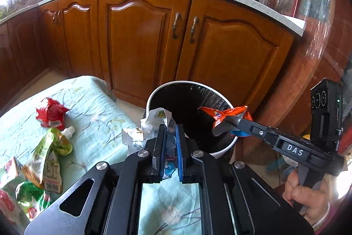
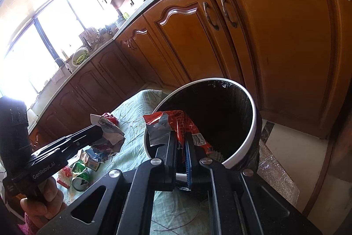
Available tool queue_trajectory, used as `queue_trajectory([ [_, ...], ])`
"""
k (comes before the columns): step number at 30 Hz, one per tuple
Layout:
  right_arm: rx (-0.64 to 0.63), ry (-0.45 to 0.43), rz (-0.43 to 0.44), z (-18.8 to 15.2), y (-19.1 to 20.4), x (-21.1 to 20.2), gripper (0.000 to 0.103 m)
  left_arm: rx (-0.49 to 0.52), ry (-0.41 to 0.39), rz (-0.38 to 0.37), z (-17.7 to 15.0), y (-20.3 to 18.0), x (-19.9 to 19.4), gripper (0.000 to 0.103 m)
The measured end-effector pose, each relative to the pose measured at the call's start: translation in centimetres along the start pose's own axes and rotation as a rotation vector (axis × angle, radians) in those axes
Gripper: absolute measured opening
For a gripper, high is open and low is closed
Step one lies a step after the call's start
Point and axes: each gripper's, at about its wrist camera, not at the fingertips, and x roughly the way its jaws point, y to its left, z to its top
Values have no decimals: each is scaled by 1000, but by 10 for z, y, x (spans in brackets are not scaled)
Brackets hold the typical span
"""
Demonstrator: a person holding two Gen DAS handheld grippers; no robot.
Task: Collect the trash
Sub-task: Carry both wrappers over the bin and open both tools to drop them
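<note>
Trash is being held in both tools above a white bin (image 1: 216,152) lined with a black bag, which is standing at the lower centre of the left wrist view, just beside a bench covered with a pale green flowered cloth (image 1: 96,107). In that view the left tool (image 1: 169,131) is being kept closed, at the lower middle of the frame, on a crumpled white wrapper (image 1: 154,122) whose paper is sticking up above the pads, close to the bin's near rim. To the right of it, the right tool (image 1: 233,123) is being pressed shut on an orange-red foil wrapper (image 1: 222,115), which is being held over the dark opening of the bin; a hand (image 1: 308,197) is being wrapped around the handle at the lower right edge. In the right wrist view the same foil wrapper (image 2: 176,122) is being pinched between the fingers at the centre of the frame, its free end hanging into the mouth of the bin (image 2: 253,136), while the left tool (image 2: 100,131) is being seen at the left with the white wrapper (image 2: 110,131) in its grip. More trash is lying on the cloth at the left of the left wrist view: a red packet (image 1: 51,112), a green spouted pouch (image 1: 55,142) and further wrappers toward the lower left corner. Brown wooden cabinet doors (image 1: 136,36) are filling the background.
</note>
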Motion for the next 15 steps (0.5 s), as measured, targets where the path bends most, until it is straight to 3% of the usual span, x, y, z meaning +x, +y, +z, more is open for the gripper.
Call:
queue_trajectory([
  [15, 38, 41, -26, 19, -24, 25, 7, 32, 57, -31, 22, -24, 52, 7],
])
